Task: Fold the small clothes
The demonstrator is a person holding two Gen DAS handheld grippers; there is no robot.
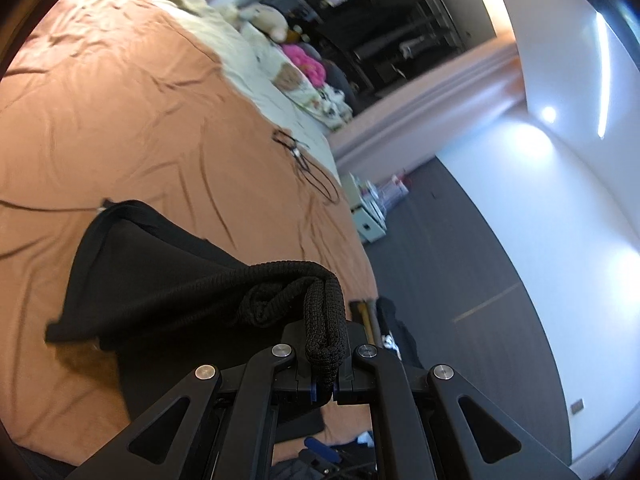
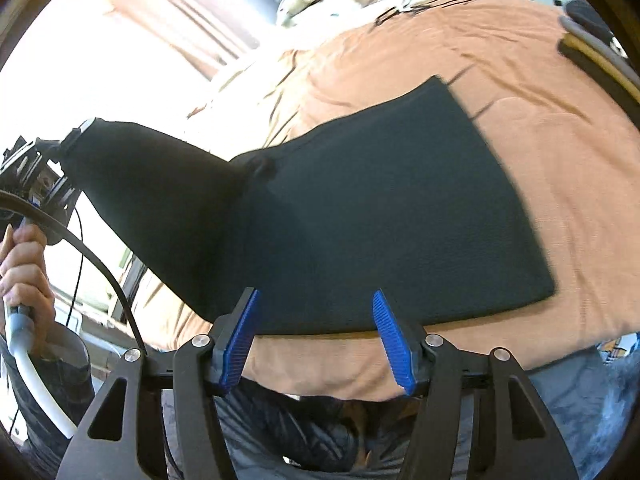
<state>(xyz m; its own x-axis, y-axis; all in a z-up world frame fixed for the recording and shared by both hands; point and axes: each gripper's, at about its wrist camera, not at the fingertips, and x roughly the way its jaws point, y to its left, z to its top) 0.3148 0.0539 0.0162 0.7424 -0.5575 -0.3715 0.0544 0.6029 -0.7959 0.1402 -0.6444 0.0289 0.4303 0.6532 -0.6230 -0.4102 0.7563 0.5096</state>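
A black knit garment [image 2: 392, 216] lies partly flat on the orange bedspread [image 2: 560, 152]. One corner of it is lifted to the left, where my left gripper [image 2: 74, 136] holds it up in a person's hand. In the left wrist view my left gripper [image 1: 325, 376] is shut on a bunched ribbed edge of the black garment [image 1: 160, 276], which drapes down toward the bed. My right gripper [image 2: 320, 340] stands open at the near edge of the cloth, and its blue pads [image 2: 392, 336] touch nothing.
A black cable [image 1: 304, 160] lies on the orange bedspread [image 1: 120, 120]. Cream bedding, a plush toy [image 1: 268, 20] and a pink item [image 1: 308, 64] sit at the far end. A person's legs [image 2: 280, 432] are below the bed edge. White boxes [image 1: 370, 216] stand on the dark floor.
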